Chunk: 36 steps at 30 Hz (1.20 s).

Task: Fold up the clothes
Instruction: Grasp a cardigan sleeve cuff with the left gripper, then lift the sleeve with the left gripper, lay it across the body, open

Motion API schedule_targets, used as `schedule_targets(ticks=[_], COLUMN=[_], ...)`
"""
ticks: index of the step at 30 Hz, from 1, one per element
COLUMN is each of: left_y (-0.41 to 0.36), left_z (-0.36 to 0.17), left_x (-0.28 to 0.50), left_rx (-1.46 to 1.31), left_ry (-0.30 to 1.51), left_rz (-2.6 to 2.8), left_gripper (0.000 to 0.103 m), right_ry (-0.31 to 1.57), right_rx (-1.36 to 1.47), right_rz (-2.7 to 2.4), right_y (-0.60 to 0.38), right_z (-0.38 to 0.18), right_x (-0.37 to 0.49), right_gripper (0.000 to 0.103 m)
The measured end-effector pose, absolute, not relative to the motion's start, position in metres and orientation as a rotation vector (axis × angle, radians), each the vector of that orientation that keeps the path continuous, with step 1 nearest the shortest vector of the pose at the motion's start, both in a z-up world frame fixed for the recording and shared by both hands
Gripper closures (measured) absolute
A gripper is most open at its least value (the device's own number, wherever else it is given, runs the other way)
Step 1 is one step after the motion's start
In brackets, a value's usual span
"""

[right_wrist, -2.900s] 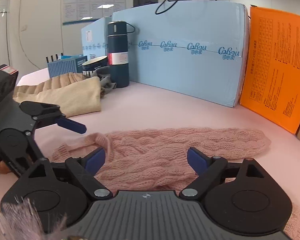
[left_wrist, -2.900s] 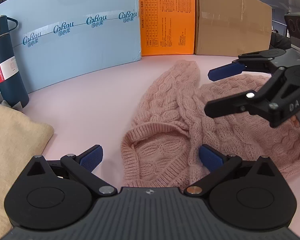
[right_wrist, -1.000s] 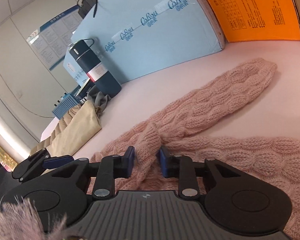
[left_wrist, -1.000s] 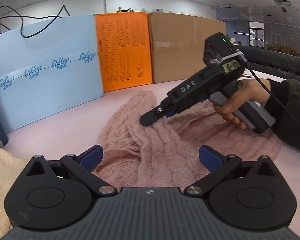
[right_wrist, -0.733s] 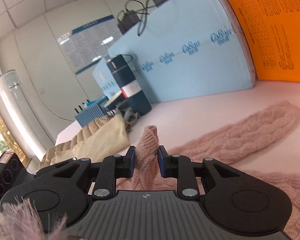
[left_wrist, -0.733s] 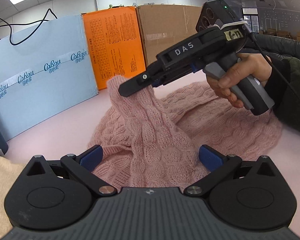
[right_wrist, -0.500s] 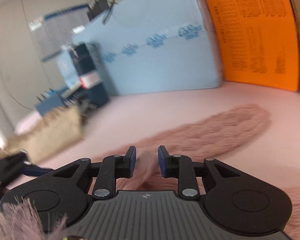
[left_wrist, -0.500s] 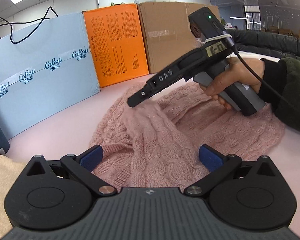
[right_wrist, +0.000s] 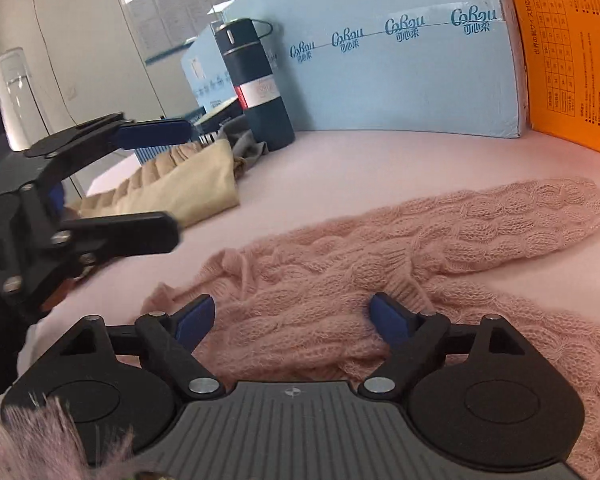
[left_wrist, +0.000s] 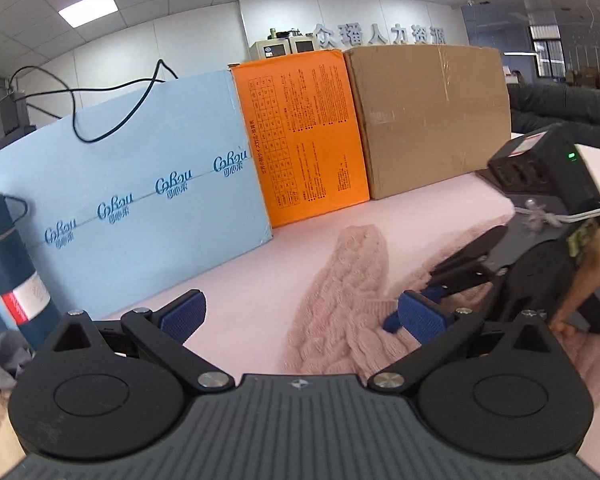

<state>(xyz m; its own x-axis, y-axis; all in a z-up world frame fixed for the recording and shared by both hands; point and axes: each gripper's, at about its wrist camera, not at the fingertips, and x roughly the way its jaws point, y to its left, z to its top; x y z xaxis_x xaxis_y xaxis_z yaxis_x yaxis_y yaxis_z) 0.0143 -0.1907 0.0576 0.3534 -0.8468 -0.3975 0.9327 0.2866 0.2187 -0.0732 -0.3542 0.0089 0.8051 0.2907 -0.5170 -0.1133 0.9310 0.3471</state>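
Altogether one pink sweater (right_wrist: 440, 248), two tools

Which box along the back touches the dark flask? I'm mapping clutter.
The light blue box: the dark flask stands against it; the orange box and brown box sit farther along.

We see open pink tabletop (right_wrist: 380, 160) between the pink sweater (right_wrist: 440, 240) and the back row of boxes: blue box (left_wrist: 140, 168), orange box (left_wrist: 304, 132), brown carton (left_wrist: 432, 116). A dark flask (right_wrist: 256, 84) and beige garment (right_wrist: 180, 184) block the left side.
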Motion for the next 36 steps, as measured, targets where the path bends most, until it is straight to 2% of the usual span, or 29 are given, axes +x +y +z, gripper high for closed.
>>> schedule_targets(ticks=[2, 4, 8, 14, 22, 23, 24, 25, 26, 27, 28, 29, 31, 36], left_y=[-0.222, -0.258, -0.33, -0.412, -0.479, -0.482, -0.485, -0.485, -0.486, -0.485, -0.484, -0.481, -0.477, -0.455], left_z=[0.064, 0.066, 0.058, 0.037, 0.014, 0.013, 0.012, 0.012, 0.013, 0.013, 0.014, 0.014, 0.015, 0.026], left_x=[0.03, 0.056, 0.101, 0.141, 0.132, 0.128, 0.124, 0.122, 0.121, 0.12, 0.119, 0.118, 0.115, 0.112], left_rx=[0.486, 0.502, 0.541, 0.48, 0.528, 0.542, 0.556, 0.556, 0.552, 0.549, 0.548, 0.55, 0.556, 0.514], left_ry=[0.24, 0.32, 0.487, 0.753, 0.866, 0.846, 0.827, 0.803, 0.783, 0.774, 0.768, 0.756, 0.728, 0.689], left_rz=[-1.239, -1.275, -1.349, -1.464, -1.523, -1.521, -1.519, -1.52, -1.523, -1.524, -1.526, -1.533, -1.549, -1.566], left_gripper=[0.0, 0.0, 0.0, 0.0, 0.001, 0.01, 0.014, 0.027, 0.048, 0.059, 0.076, 0.085, 0.089, 0.091], right_ry=[0.573, 0.572, 0.638, 0.647, 0.644, 0.644, 0.645, 0.644, 0.644, 0.644, 0.644, 0.644, 0.645, 0.639], right_rx=[0.348, 0.307, 0.277, 0.232, 0.216, 0.21, 0.206, 0.204, 0.201, 0.198, 0.193, 0.187, 0.177, 0.192], right_rz=[0.218, 0.18, 0.174, 0.169, 0.166, 0.166, 0.165, 0.164, 0.163, 0.162, 0.16, 0.158, 0.155, 0.155], right_y=[-0.361, -0.36, -0.356, -0.352, -0.35, -0.349, -0.349, -0.349, -0.349, -0.349, -0.348, -0.348, -0.346, -0.35], right_z=[0.014, 0.019, 0.009, 0.005, 0.002, 0.002, 0.002, 0.001, 0.001, 0.001, 0.001, 0.001, 0.001, 0.002], right_x=[-0.079, -0.084, -0.078, -0.077, -0.08, -0.079, -0.079, -0.079, -0.079, -0.08, -0.08, -0.08, -0.079, -0.08], right_gripper=[0.016, 0.007, 0.0, 0.0, 0.0, 0.0, 0.0, 0.0, 0.0, 0.0, 0.0, 0.0, 0.0, 0.0])
